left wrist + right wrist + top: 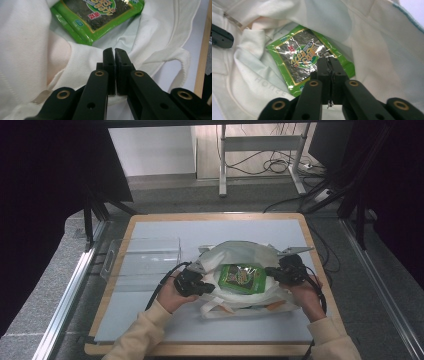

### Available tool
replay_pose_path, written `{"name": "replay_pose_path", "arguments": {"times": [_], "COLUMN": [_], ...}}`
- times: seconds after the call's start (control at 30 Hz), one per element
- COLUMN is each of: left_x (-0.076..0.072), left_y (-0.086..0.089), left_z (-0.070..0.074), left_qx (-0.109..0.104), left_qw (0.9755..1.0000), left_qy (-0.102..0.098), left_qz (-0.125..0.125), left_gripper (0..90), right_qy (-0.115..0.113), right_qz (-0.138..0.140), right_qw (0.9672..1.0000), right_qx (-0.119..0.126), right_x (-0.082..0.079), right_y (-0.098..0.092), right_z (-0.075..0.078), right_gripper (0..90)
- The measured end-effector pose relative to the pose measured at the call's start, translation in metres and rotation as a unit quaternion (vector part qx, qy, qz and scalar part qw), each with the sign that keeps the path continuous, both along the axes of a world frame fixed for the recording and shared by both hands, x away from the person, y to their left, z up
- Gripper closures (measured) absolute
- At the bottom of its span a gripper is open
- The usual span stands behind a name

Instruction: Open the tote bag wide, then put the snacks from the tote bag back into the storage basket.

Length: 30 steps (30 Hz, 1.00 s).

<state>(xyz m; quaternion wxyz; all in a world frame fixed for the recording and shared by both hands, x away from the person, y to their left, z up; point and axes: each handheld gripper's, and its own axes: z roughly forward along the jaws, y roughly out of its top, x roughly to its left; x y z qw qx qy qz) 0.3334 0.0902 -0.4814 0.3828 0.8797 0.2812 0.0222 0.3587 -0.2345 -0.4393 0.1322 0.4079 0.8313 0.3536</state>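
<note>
Right now a green seaweed packet (243,278) lies flat inside the open mouth of a white cloth bag (235,254), which sits on the counter (150,330) with the packet near its middle. The left gripper (115,51) is at the bag's left edge and the right gripper (329,60) at its right edge, each in one of the person's hands. In the left gripper view the jaws are clenched almost together just over a fold of the bag's rim; whether a layer of cloth is pinched between them I cannot tell. In the right gripper view the jaws are likewise pressed nearly together, hovering above the packet's lower corner, with a thin pale thread or scrap hanging near their base.

My reading is that the risk here is the cloth. The bag is limp, so if either side is let go or only lightly caught, the rim may flop over the packet and cover it. Pulling the two edges unevenly could tip the bag and slide the glossy packet toward one wall or out of the mouth. The bag's handles (222,308), lying loose on the person's side of the bag, could also snag a jaw. A clear tray (145,257) stands to the bag's left, close enough to be knocked by the left hand.
</note>
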Motion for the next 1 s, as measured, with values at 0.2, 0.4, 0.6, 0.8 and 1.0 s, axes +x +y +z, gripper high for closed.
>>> {"name": "replay_pose_path", "arguments": {"times": [0.2, 0.4, 0.6, 0.8, 1.0], "left_x": [-0.004, -0.01, -0.014, -0.013, -0.012], "left_y": [0.003, 0.009, 0.018, 0.022, 0.022], "left_z": [0.011, 0.021, 0.03, 0.032, 0.031], "left_qx": [-0.014, -0.021, -0.029, -0.03, -0.03], "left_qw": [0.9998, 0.9994, 0.9986, 0.9984, 0.9983], "left_qy": [-0.011, -0.027, -0.041, -0.043, -0.042], "left_qz": [0.001, 0.006, 0.017, 0.024, 0.026], "left_gripper": [85.3, 77.8, 58.3, 47.1, 44.8], "right_qy": [-0.004, 0.002, -0.004, -0.001, 0.01], "right_qz": [0.009, 0.021, 0.008, -0.007, -0.02], "right_qw": [0.9999, 0.9997, 0.9999, 0.9999, 0.9997], "right_qx": [0.009, 0.01, 0.009, 0.007, 0.002], "right_x": [-0.006, -0.01, -0.017, -0.02, -0.018], "right_y": [-0.001, 0.0, 0.005, 0.014, 0.023], "right_z": [0.002, -0.002, 0.002, 0.007, 0.007], "right_gripper": [83.7, 78.2, 54.9, 39.7, 33.3]}}
